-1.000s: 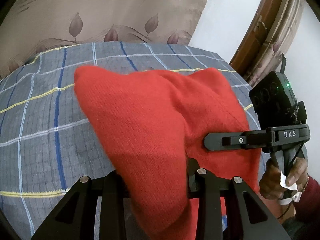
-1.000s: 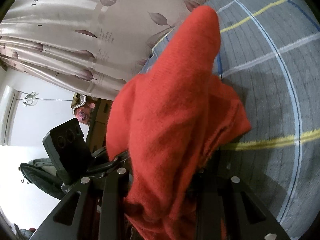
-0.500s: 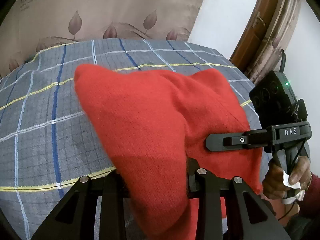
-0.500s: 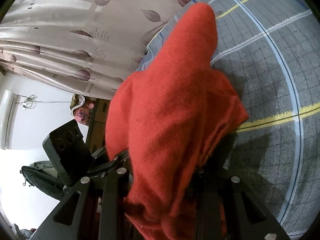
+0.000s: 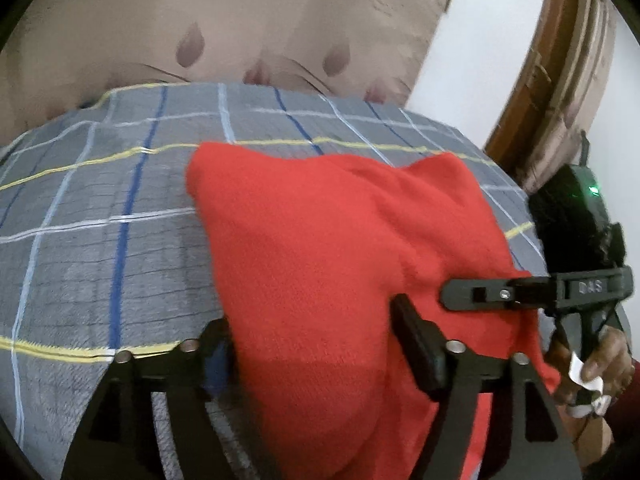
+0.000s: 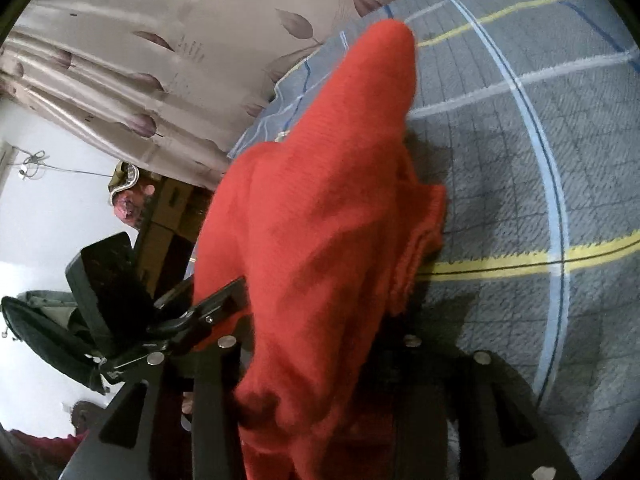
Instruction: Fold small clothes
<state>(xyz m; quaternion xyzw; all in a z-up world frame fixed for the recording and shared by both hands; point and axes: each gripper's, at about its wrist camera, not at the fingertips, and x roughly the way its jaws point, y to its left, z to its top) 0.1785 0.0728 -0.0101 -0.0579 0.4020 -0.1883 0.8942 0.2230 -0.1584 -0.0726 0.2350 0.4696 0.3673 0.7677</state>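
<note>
A red knit garment (image 5: 320, 240) lies bunched on the grey plaid bedspread (image 5: 100, 240). Its near end runs between the fingers of my left gripper (image 5: 308, 316), whose jaws are opening and stand wide, the right pad clear of the cloth. In the right wrist view the same garment (image 6: 320, 200) rises in a ridge away from my right gripper (image 6: 312, 352). That gripper's jaws are opening too, with the cloth still filling the gap between them. From the left wrist view, the right gripper (image 5: 480, 294) lies across the garment's right edge.
A beige curtain (image 5: 240, 20) with a leaf print hangs behind the bed. A wooden door frame (image 5: 540, 60) stands at the right. A person's hand (image 5: 600, 364) holds the right gripper's handle. Bare bedspread (image 6: 520, 160) stretches to the right of the garment.
My left gripper's jaws have spread much wider and it has dropped toward the bed. The right gripper's jaws have widened a little. The garment has settled lower on the bedspread.
</note>
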